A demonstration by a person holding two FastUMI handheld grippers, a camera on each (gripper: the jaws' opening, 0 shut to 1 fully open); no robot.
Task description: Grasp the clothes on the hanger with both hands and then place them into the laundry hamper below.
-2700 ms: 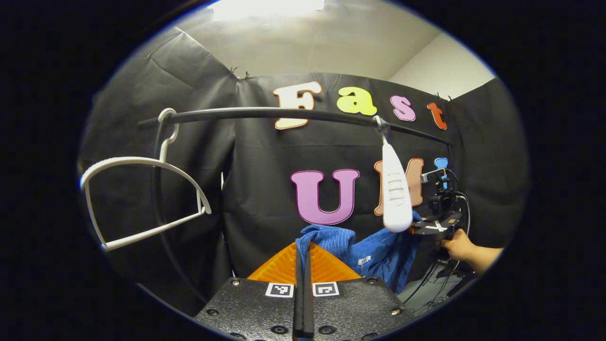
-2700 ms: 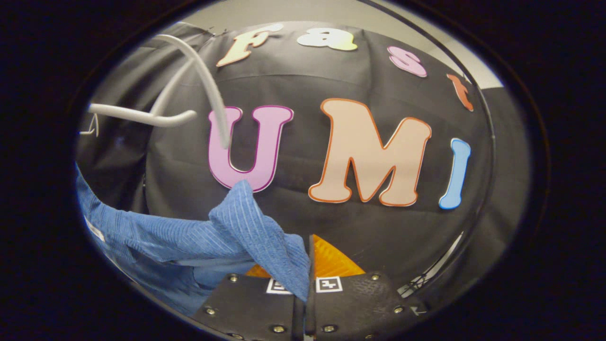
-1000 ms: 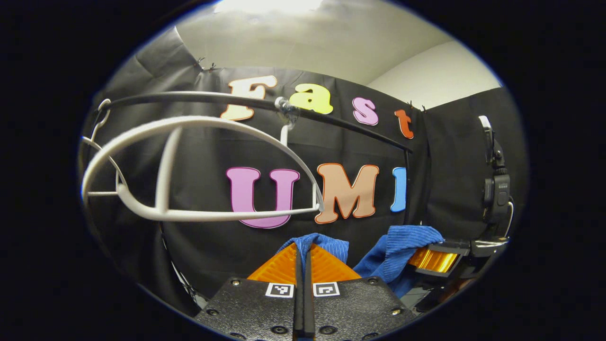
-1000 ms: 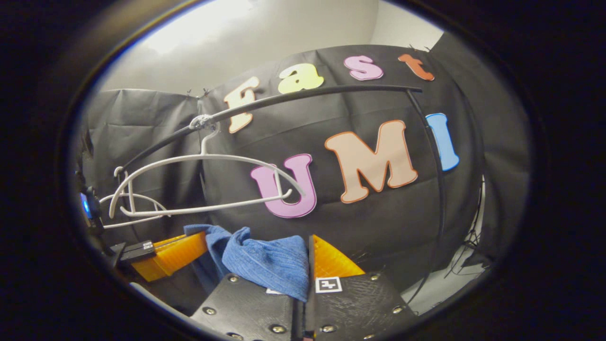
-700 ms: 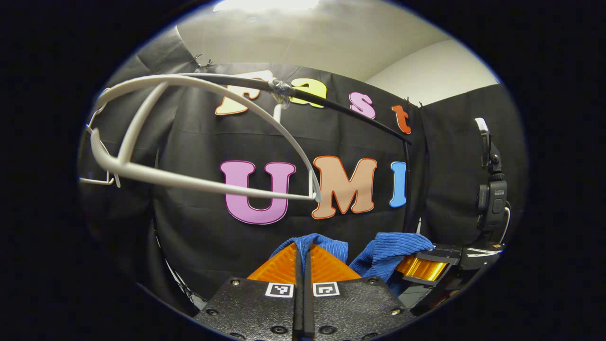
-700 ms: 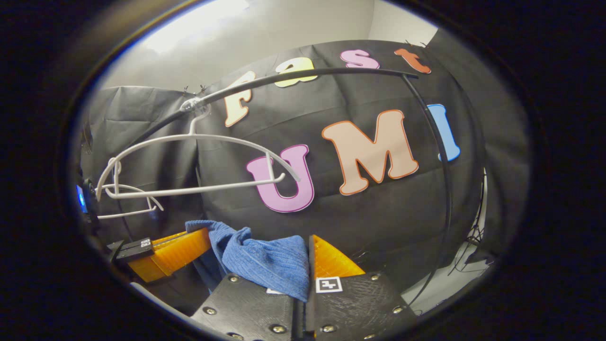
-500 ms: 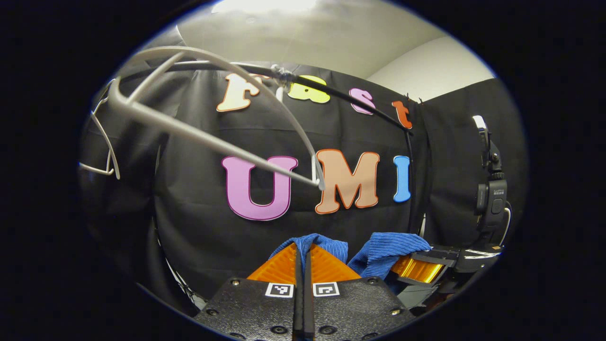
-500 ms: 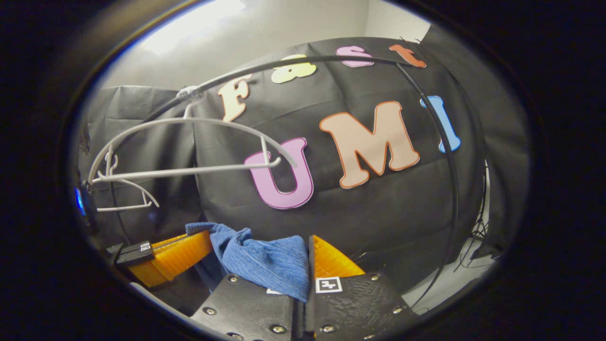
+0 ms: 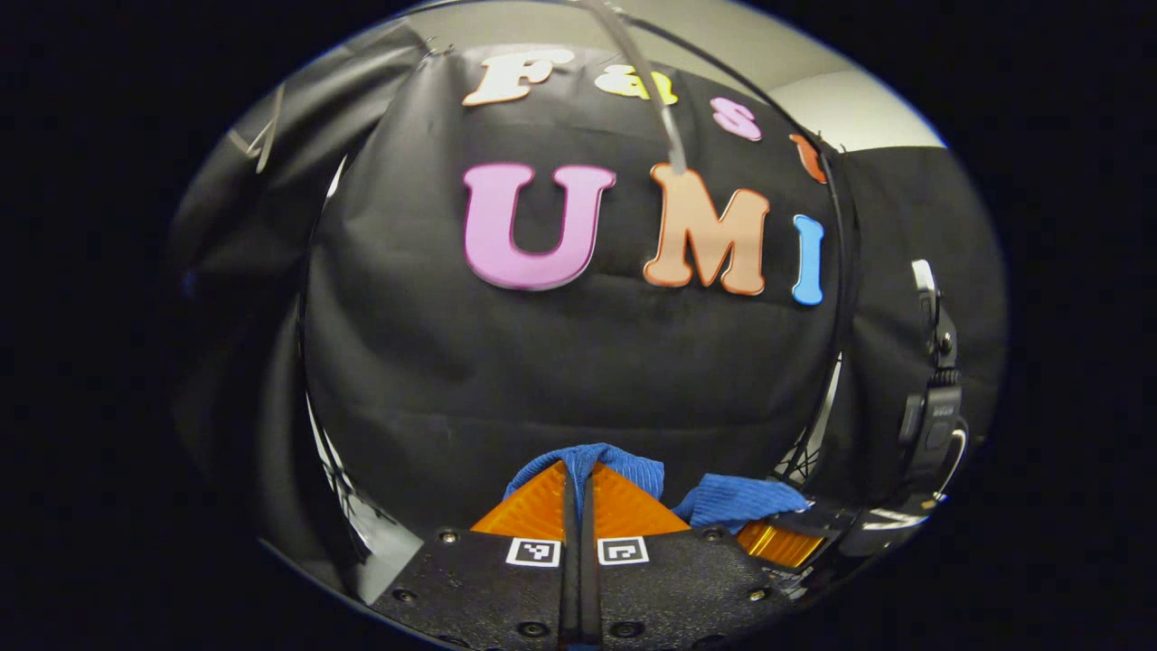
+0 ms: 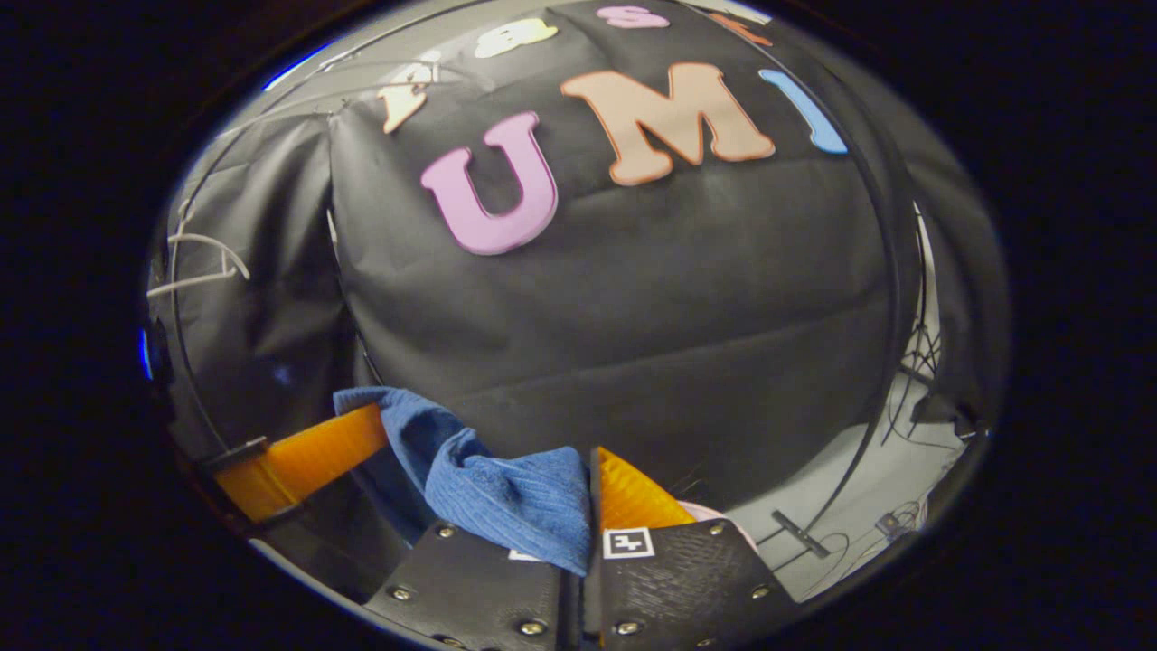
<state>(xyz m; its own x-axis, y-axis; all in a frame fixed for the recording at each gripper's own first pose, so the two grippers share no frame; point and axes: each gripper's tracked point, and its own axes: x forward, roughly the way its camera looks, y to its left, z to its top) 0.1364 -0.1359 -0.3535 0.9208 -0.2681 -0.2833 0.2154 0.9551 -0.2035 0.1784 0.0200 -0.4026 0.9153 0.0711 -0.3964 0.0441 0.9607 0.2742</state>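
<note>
Both grippers, left (image 9: 576,506) and right (image 10: 592,506), are clamping the blue garment (image 10: 506,502) between closed jaws. Next, I judge, lowering it to the hamper beneath the jaws.

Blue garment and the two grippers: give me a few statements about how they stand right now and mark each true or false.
1. The left gripper is shut on the blue garment. True.
2. The right gripper is open and holds nothing. False: its orange fingers are closed, with blue cloth bunched over the left one.
3. The blue garment is draped on a white hanger. False: it is off the hanger, held between the two grippers; a bare white hanger hangs far off to the left in the right gripper view.
4. In the left gripper view, the right gripper appears at lower right with blue cloth on its orange finger. True.
5. The garment is red. False: it is blue ribbed cloth.
</note>
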